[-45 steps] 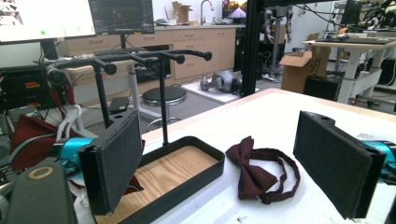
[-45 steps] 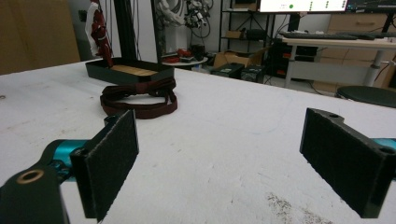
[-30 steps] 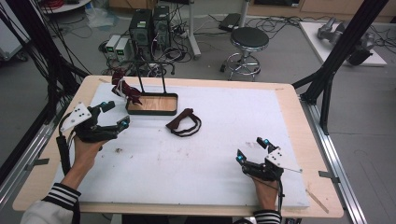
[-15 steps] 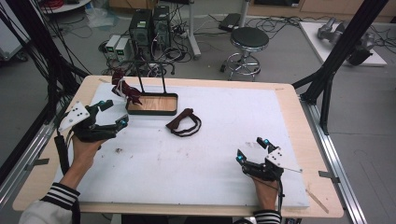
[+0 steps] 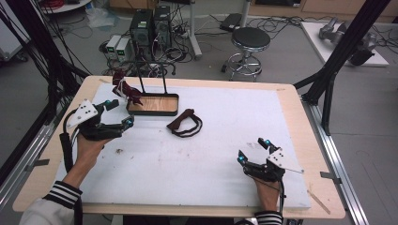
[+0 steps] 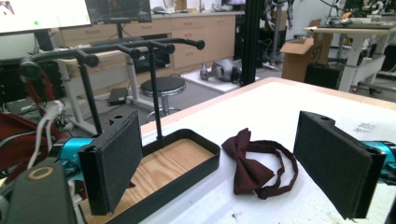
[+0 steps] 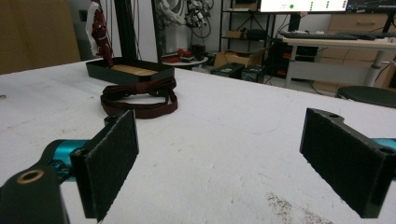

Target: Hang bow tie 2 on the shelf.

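The left gripper (image 5: 118,114) hovers near the table's (image 5: 291,93) left edge, toward the far left corner, jaws wide apart and holding nothing. In the left gripper view its pads (image 6: 116,161) frame the tray's near corner and the bow tie. Just beside it, toward the far edge, stands the tray (image 5: 154,111), a black rim around a wooden floor, with a thin black rack (image 5: 151,79) rising from it. A dark red cloth (image 5: 126,90) hangs at the rack's left end, over the tray's left side. Right of the tray and apart from it, the bow tie (image 5: 185,125) lies flat on the white mat (image 5: 225,140), its strap looped beside the knot. Well apart, near the near right corner, the right gripper (image 5: 253,151) rests low on the mat, jaws spread and empty; in the right gripper view it looks toward the bow tie and tray
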A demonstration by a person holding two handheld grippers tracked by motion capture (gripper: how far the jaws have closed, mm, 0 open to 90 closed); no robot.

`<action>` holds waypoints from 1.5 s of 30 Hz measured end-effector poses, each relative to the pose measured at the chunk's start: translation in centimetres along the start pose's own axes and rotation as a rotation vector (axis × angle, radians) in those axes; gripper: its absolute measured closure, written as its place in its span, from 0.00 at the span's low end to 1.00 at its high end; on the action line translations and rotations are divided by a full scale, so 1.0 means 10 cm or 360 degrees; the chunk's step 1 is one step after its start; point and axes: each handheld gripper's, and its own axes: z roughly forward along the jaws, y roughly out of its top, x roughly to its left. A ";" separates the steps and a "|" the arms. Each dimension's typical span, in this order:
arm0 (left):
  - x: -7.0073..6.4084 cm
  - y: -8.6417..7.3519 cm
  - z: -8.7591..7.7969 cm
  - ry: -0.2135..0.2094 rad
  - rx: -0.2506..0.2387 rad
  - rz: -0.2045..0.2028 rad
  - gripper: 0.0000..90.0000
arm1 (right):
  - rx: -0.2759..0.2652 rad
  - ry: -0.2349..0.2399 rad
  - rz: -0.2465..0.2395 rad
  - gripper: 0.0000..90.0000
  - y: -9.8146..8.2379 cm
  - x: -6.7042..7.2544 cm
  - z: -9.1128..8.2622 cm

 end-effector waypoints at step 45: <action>-0.58 0.19 1.41 -0.0065 0.0720 0.0105 0.21 | -0.0024 0.0008 0.0020 0.12 0.00 -0.01 -0.01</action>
